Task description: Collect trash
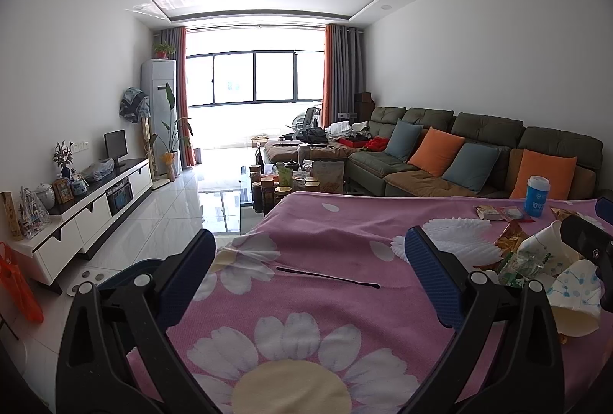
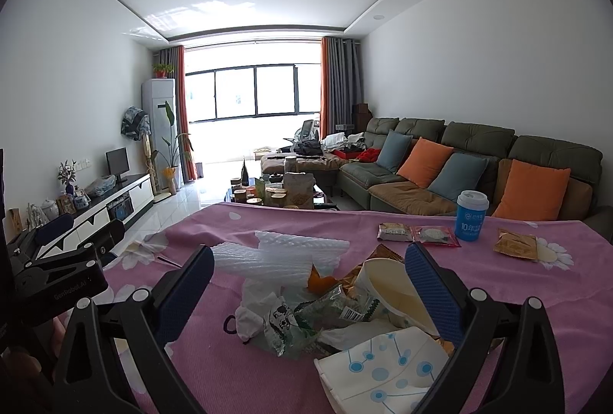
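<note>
A heap of trash lies on the pink flowered cloth. It holds crumpled wrappers, an open paper cup, a crushed blue-dotted cup and white foam netting. My right gripper hangs open just above this heap, fingers on either side. My left gripper is open over bare cloth, with the heap to its right. Snack packets, a gold packet and a blue lidded cup lie farther back.
A dark blue container rim shows below the table's left edge, by the white TV cabinet. A coffee table with jars stands beyond the far edge, and a sofa with cushions to the right. A thin black strip lies on the cloth.
</note>
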